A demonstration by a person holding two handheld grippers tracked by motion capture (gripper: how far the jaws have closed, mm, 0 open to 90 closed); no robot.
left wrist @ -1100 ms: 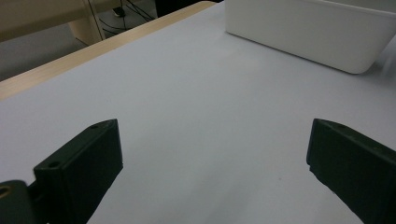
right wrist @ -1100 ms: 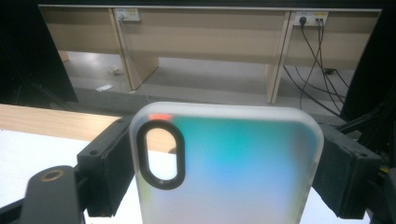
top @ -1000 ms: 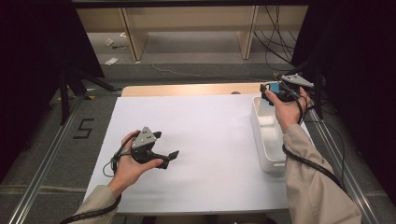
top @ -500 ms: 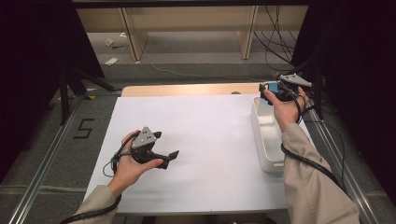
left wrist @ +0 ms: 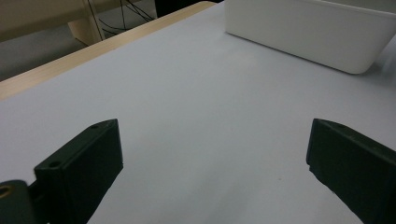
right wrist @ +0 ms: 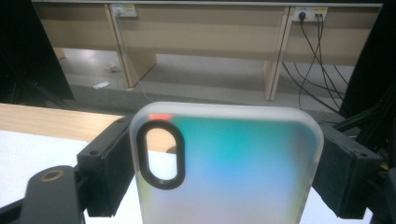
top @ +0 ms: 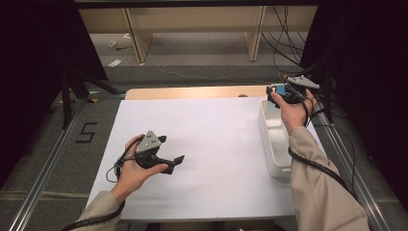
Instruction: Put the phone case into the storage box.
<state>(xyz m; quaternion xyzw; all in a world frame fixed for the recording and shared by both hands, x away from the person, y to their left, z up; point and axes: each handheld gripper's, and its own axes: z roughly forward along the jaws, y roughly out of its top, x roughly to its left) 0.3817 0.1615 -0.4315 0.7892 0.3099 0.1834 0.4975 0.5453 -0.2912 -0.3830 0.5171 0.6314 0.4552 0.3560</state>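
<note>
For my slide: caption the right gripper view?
Right gripper clamps a translucent teal phone case between its black jaws.

Left hand [top: 132, 171] rests low on the white table [top: 211, 144], its left gripper [top: 166, 161] lying level, jaws apart with nothing between them, pointing toward the table's right side. Over at the far right corner, the right hand [top: 291, 109] holds the right gripper [top: 272, 91] above the far end of the white bin [top: 275, 144], a blue-green thing [top: 278, 90] caught at its tip. The bin lies along the table's right edge. A cable [top: 317, 168] runs along the right sleeve.
</note>
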